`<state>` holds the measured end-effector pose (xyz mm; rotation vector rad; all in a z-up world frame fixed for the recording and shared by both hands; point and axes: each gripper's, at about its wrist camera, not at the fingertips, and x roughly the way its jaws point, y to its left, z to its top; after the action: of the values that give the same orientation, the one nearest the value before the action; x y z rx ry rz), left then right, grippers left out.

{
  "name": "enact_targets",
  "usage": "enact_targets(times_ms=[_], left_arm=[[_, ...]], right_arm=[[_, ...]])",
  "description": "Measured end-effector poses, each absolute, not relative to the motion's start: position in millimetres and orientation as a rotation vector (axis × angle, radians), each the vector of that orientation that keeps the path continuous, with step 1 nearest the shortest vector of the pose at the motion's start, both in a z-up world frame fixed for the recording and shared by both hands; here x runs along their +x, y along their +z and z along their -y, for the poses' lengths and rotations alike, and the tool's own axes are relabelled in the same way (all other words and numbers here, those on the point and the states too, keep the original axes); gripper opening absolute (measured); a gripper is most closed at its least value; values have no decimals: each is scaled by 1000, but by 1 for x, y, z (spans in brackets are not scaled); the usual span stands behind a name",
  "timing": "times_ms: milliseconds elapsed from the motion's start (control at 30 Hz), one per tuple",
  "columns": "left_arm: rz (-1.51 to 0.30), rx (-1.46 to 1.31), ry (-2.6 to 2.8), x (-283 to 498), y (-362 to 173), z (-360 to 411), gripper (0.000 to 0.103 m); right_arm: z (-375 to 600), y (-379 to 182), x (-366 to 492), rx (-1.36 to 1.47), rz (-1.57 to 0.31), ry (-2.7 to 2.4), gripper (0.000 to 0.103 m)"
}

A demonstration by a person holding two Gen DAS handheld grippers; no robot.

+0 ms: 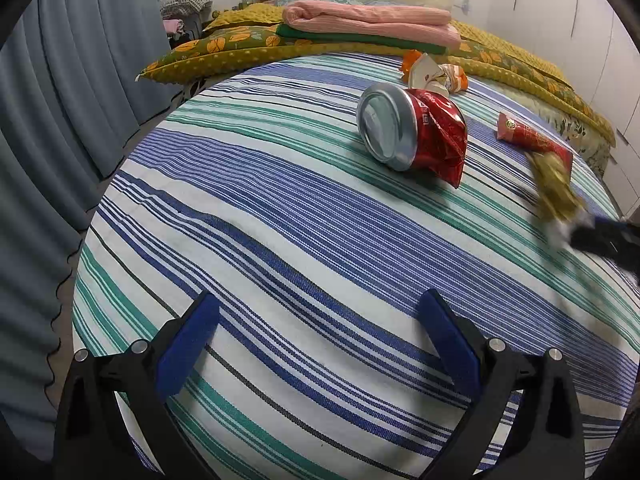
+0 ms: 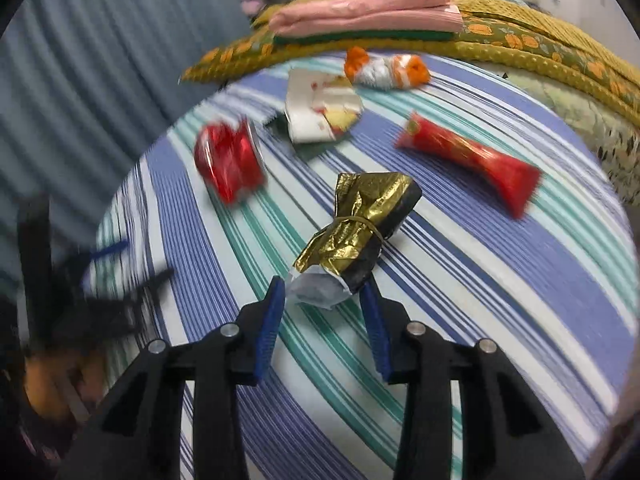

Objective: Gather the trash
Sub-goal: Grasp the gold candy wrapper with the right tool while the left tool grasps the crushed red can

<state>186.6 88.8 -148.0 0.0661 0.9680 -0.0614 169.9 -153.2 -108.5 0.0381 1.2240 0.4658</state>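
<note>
Crinkled gold-foil wrapper (image 2: 356,220) pinched at white end by right gripper (image 2: 324,292) for lifting; left gripper (image 1: 320,308) gaping, empty, over striped bedspread (image 1: 280,208).

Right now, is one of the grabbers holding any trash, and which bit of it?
Yes. The right gripper pinches the gold wrapper by its white, crumpled near end. The left gripper is wide open over the striped bedsheet, holding nothing.
</note>
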Motion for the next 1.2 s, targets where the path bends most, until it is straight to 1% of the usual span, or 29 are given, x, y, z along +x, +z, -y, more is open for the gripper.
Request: enact_targets(times_ms=[67, 133, 167, 200, 300, 333, 433, 567, 700, 800, 900, 967, 1067, 1100, 1133, 1167, 1200], left_arm=[[-968, 66, -61, 187, -148, -89, 98], [-968, 66, -62, 186, -148, -89, 98], [-968, 67, -61, 186, -148, -89, 98], [-968, 67, -61, 186, -148, -89, 98], [-967, 68, -58, 185, -148, -89, 98], [-966, 68, -54, 185, -148, -88, 98], [-958, 73, -29, 185, -146, -84, 99], [-933, 78, -55, 194, -142, -58, 99], [-862, 119, -34, 224, -129, -15, 99], [-831, 100, 45, 252, -123, -1, 98], [-842, 96, 143, 276, -128, 4, 98], [-882, 75, 180, 289, -136, -1, 98], [-903, 26, 155, 294, -140, -13, 98], [-891, 12, 138, 291, -139, -18, 96], [-880, 2, 113, 289, -138, -22, 83], [-881, -9, 75, 286, -137, -24, 65], [-891, -11, 46, 284, -138, -26, 62]], right_arm=[[169, -108, 160, -4, -1225, 437, 43], [181, -110, 151, -13, -1202, 387, 75], [184, -111, 148, -1, -1192, 375, 79], [187, -115, 141, 23, -1188, 362, 81], [184, -129, 132, 36, -1191, 341, 83], [178, -129, 125, -4, -1153, 328, 85], [168, -133, 120, -77, -1128, 304, 88], [171, -133, 120, -73, -1127, 306, 88], [171, -133, 117, -82, -1124, 302, 89], [172, -133, 114, -86, -1115, 302, 89], [172, -132, 112, -83, -1108, 302, 89], [172, -132, 113, -82, -1109, 302, 89], [172, -132, 113, -82, -1108, 302, 89], [172, -132, 113, -82, -1109, 303, 89], [172, -132, 113, -81, -1109, 303, 89], [172, -132, 112, -81, -1109, 303, 89], [172, -132, 113, -81, -1109, 303, 89]])
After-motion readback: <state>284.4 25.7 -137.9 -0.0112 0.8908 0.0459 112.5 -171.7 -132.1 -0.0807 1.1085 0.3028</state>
